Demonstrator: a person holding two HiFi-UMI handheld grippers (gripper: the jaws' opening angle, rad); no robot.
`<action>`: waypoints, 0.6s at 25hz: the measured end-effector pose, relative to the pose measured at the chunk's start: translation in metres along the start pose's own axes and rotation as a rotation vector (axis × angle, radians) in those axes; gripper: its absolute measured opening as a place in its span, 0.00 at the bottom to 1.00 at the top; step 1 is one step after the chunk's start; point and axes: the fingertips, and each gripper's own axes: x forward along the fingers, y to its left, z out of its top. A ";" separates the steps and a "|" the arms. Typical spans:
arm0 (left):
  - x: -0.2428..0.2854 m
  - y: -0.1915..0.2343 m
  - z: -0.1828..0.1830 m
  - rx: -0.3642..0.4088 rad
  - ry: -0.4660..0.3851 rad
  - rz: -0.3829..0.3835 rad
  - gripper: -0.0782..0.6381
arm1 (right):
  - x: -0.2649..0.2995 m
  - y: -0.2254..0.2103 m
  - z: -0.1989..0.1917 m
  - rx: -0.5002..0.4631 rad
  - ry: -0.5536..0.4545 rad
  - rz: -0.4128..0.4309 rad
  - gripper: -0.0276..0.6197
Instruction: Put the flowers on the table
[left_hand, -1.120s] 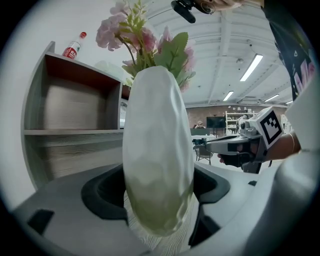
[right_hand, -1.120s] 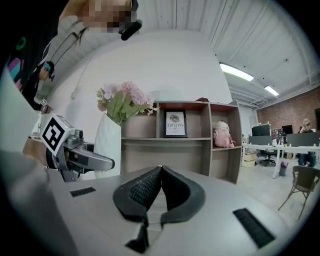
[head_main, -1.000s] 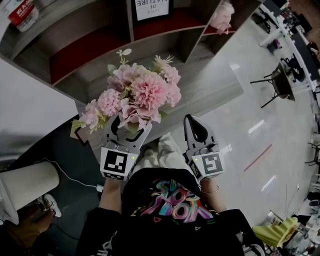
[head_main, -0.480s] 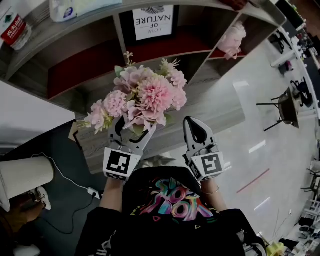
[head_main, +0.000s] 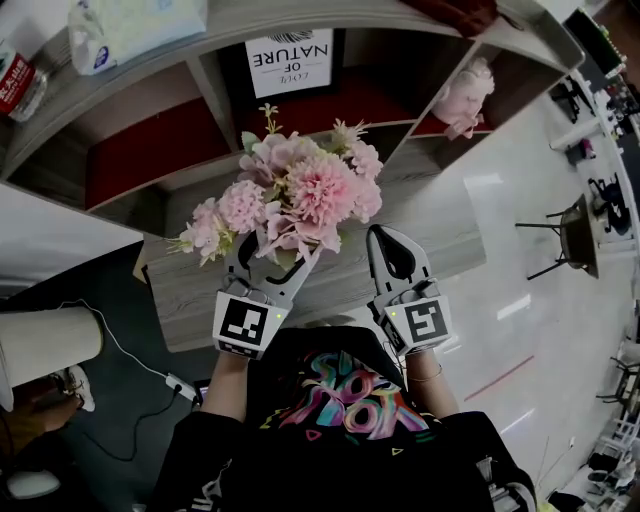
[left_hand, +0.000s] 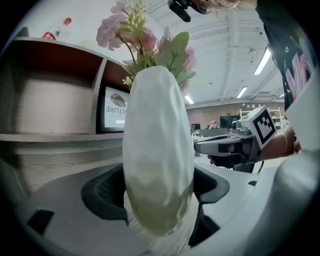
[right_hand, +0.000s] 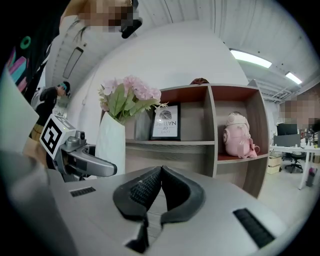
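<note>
Pink flowers (head_main: 290, 195) stand in a white vase, hidden under the blooms in the head view. My left gripper (head_main: 272, 252) is shut on the vase over the low wooden table top (head_main: 440, 240). In the left gripper view the vase (left_hand: 157, 150) fills the gap between both pads, its base just above the wood grain; I cannot tell if it touches. The flowers (left_hand: 145, 37) rise above it. My right gripper (head_main: 388, 245) hovers beside it on the right, shut and empty, its pads (right_hand: 150, 187) pressed together. From there I see the vase (right_hand: 111, 145) and left gripper (right_hand: 82, 160).
Behind the table top is a shelf unit holding a framed print (head_main: 290, 48) and a pink plush toy (head_main: 463, 95). A tissue pack (head_main: 130, 30) and a bottle (head_main: 15, 85) lie on top. A white cylinder (head_main: 45, 345) and cable (head_main: 150, 365) are at the left.
Both grippers and the flowers have come closer to the shelf unit, and the vase is now over the wooden table top. The grip on the vase is unchanged; the right gripper stays shut.
</note>
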 end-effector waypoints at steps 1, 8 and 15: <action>-0.001 0.001 -0.002 -0.002 -0.003 -0.005 0.62 | 0.001 0.002 -0.001 -0.001 0.002 -0.002 0.07; 0.001 0.003 -0.002 0.017 0.010 -0.025 0.62 | 0.004 0.004 -0.005 0.016 0.020 -0.021 0.07; 0.008 0.004 -0.014 0.012 0.015 -0.050 0.62 | 0.006 0.004 -0.013 0.035 0.032 -0.038 0.07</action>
